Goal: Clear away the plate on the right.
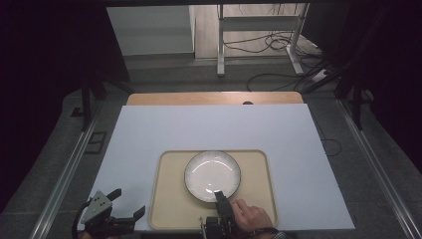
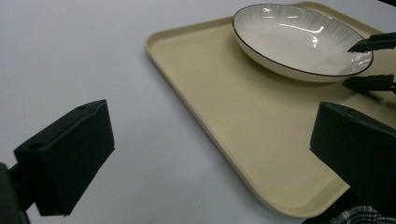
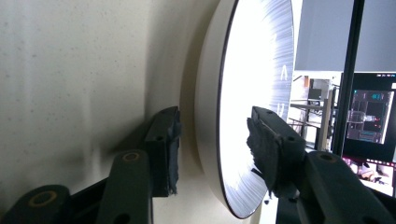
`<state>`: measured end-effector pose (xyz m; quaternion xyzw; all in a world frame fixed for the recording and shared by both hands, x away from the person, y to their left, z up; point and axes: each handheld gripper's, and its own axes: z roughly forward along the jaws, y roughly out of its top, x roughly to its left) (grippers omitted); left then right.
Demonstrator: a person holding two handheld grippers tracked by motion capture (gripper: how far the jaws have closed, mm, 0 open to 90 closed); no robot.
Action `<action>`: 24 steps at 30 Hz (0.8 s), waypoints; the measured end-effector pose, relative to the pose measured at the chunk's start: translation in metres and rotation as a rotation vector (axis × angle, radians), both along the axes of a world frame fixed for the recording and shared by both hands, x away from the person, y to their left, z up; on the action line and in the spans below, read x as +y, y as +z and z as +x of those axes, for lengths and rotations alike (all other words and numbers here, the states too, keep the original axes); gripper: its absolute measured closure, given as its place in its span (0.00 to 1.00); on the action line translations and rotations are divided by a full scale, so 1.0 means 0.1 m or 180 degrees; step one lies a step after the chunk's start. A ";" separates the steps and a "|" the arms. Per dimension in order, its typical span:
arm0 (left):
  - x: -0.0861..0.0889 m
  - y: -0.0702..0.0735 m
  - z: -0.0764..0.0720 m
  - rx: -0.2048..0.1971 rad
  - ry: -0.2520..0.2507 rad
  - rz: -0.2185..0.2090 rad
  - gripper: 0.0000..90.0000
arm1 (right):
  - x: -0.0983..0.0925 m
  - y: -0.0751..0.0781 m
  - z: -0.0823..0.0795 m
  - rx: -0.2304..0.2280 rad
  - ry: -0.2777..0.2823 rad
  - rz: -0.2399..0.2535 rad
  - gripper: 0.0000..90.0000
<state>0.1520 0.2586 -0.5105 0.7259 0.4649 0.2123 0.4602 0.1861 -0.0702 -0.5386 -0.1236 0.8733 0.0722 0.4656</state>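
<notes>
High view: a white plate (image 1: 212, 175) with a dark rim sits on a beige tray (image 1: 166, 209), which lies on the white tabletop (image 1: 149, 129) toward its near edge. The right tongs (image 1: 221, 197), held by a hand (image 1: 253, 217) entering from the bottom, reach over the tray to the plate's near rim. The left tongs (image 1: 130, 203) rest off the tray's left corner, jaws spread and empty. Beyond the tabletop, a strip of wood (image 1: 214, 98), grey floor, a desk frame (image 1: 259, 35) and loose cables (image 1: 278, 42) fill the background, well apart from the work.

Left gripper view: the left tongs (image 2: 210, 154) stand wide open with nothing between them, over bare tabletop (image 2: 70, 56) and the tray's near corner (image 2: 224, 116). The plate (image 2: 299, 42) lies farther along the tray, and the right tongs (image 2: 369, 63) bracket its rim, one jaw above, one below.

Right gripper view: the right tongs (image 3: 212, 144) straddle the plate's rim (image 3: 210, 116), one pad outside under the plate, the other over its bowl. Gaps show on both sides, so the pads are not pressing; the jaws are partly open, holding nothing. The tray surface (image 3: 70, 84) fills the left side; a lit screen (image 3: 373, 116) glows behind.
</notes>
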 end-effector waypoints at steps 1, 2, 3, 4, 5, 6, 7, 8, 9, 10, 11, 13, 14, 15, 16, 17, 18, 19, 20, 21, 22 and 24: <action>0.00 0.00 0.00 0.0000 0.0000 -0.0002 0.00 | -0.01 0.00 0.00 -0.0037 0.0013 0.0063 0.58; 0.00 0.00 0.00 0.0001 0.0001 -0.0002 0.00 | -0.01 0.02 -0.01 -0.0005 0.0014 0.0030 0.58; 0.00 0.00 0.00 0.0002 0.0001 -0.0002 0.00 | -0.02 0.03 -0.02 -0.0023 0.0027 0.0067 0.57; 0.00 0.00 0.00 0.0002 0.0001 0.0000 0.00 | -0.02 0.04 -0.01 -0.0008 0.0046 0.0040 0.57; 0.00 0.00 0.00 0.0002 0.0001 0.0001 0.00 | -0.03 0.04 -0.02 -0.0014 0.0032 0.0085 0.57; 0.00 0.00 0.00 0.0002 0.0001 0.0002 0.00 | -0.03 0.05 -0.03 -0.0005 0.0044 0.0088 0.56; 0.00 0.00 0.00 0.0004 0.0001 0.0007 0.00 | -0.04 0.05 -0.03 -0.0017 0.0054 0.0108 0.55; 0.00 0.00 0.00 0.0006 0.0002 0.0008 0.00 | -0.04 0.07 -0.03 -0.0013 0.0074 0.0084 0.54; 0.00 0.00 0.00 0.0006 0.0002 0.0007 0.00 | -0.04 0.08 -0.03 -0.0009 0.0089 0.0085 0.53; 0.00 0.00 0.00 0.0006 0.0002 0.0008 0.00 | -0.05 0.08 -0.04 0.0011 0.0064 0.0105 0.52; 0.00 0.00 0.00 0.0004 0.0005 0.0006 0.00 | -0.05 0.08 -0.04 0.0014 0.0065 0.0114 0.52; 0.00 0.00 0.00 0.0003 0.0006 0.0003 0.00 | -0.06 0.10 -0.04 0.0007 0.0099 0.0118 0.50; 0.00 0.00 0.00 0.0003 0.0008 0.0000 0.00 | -0.06 0.10 -0.04 0.0022 0.0108 0.0112 0.49; 0.00 0.00 0.00 0.0003 0.0010 -0.0006 0.00 | -0.06 0.11 -0.05 0.0038 0.0092 0.0136 0.48; 0.00 0.00 0.00 0.0002 0.0011 -0.0010 0.00 | -0.06 0.12 -0.04 0.0027 0.0120 0.0140 0.47; 0.00 0.00 0.00 0.0002 0.0011 -0.0012 0.00 | -0.07 0.12 -0.05 0.0051 0.0091 0.0162 0.46; 0.00 0.00 0.00 0.0002 0.0011 -0.0012 0.00 | -0.07 0.13 -0.05 0.0040 0.0120 0.0157 0.46; -0.01 0.00 0.00 0.0001 0.0011 -0.0013 0.00 | -0.07 0.13 -0.05 0.0044 0.0128 0.0170 0.45; 0.00 0.00 0.00 0.0001 0.0011 -0.0013 0.00 | -0.08 0.13 -0.06 0.0061 0.0096 0.0189 0.45; 0.00 0.00 0.00 0.0000 0.0010 -0.0013 0.00 | -0.08 0.14 -0.06 0.0055 0.0103 0.0229 0.44; 0.00 0.00 0.00 0.0002 0.0010 -0.0011 0.00 | -0.08 0.16 -0.05 0.0082 0.0111 0.0177 0.44; 0.00 0.00 0.00 0.0007 0.0003 0.0009 0.00 | -0.09 0.16 -0.05 0.0075 0.0118 0.0214 0.43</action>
